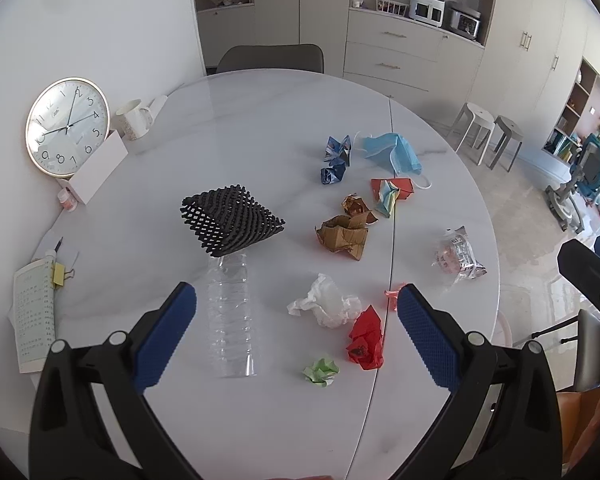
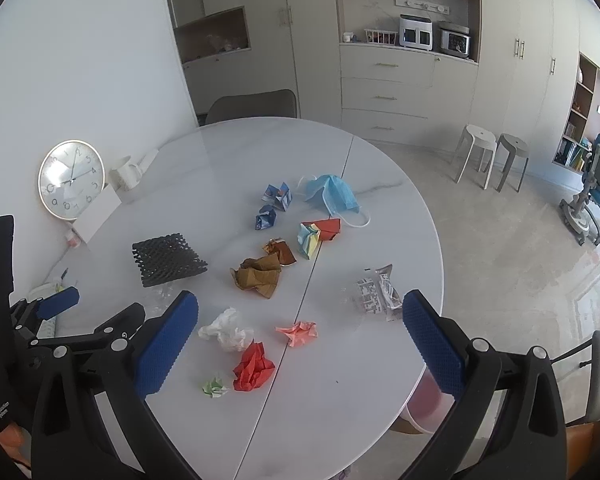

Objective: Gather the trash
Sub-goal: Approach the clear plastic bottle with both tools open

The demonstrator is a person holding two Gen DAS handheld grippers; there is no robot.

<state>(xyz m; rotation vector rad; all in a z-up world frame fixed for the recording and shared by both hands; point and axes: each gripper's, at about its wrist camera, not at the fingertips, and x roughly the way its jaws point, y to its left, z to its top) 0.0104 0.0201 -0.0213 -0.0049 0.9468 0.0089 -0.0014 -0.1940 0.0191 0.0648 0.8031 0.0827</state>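
Note:
Trash lies scattered on the white round table (image 1: 260,128). A clear plastic bottle (image 1: 230,320) lies partly under a black foam mesh (image 1: 232,220). Nearby are a white tissue (image 1: 328,304), red paper (image 1: 366,340), a green scrap (image 1: 321,372), brown paper (image 1: 344,236), a blue face mask (image 1: 392,150) and a clear wrapper (image 1: 458,256). My left gripper (image 1: 296,296) hovers open above the bottle and tissue, holding nothing. My right gripper (image 2: 300,300) hangs open above the red paper (image 2: 254,368) and pink paper (image 2: 298,332), also with nothing in it.
A wall clock (image 1: 66,126), mug (image 1: 134,118), white box (image 1: 100,168) and notebook (image 1: 34,316) line the table's left side. A pinkish bin (image 2: 424,412) shows under the table's near right edge. A chair (image 1: 270,58) and two stools (image 1: 486,136) stand beyond.

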